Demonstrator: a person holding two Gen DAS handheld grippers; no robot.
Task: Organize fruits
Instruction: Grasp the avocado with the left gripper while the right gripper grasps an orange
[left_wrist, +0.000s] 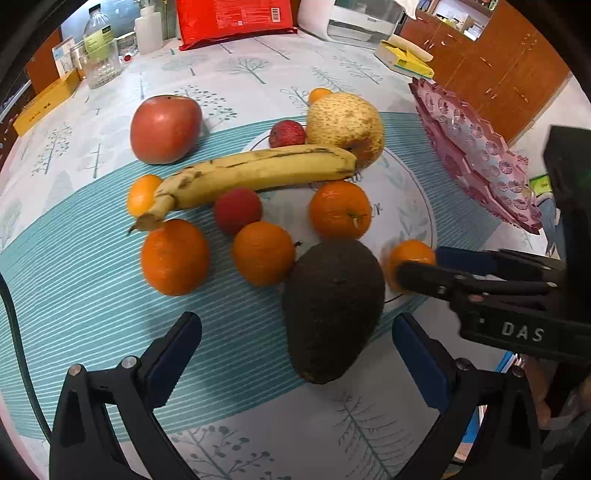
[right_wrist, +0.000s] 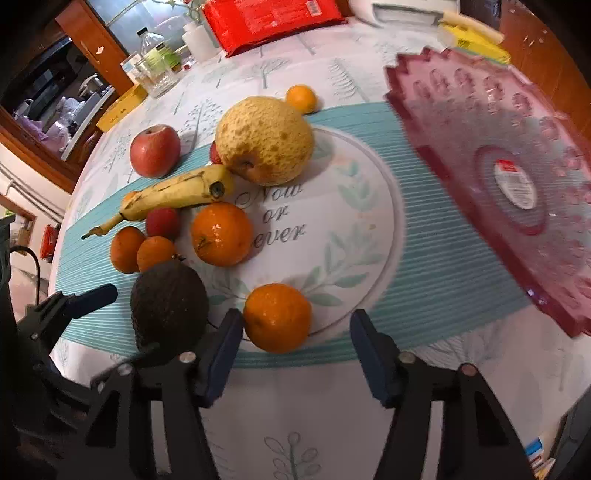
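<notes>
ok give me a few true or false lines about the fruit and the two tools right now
1. The avocado lies between the left tool's open fingers. True.
2. The right tool is clamped on the banana. False: it straddles a small orange, pads not yet pressing on it; the banana lies untouched further back.
3. The pear sits partly on the white plate. True.
4. The pink tray is full of fruit. False: no fruit shows on it.
5. The apple sits on the white plate. False: it is on the tablecloth.
</notes>
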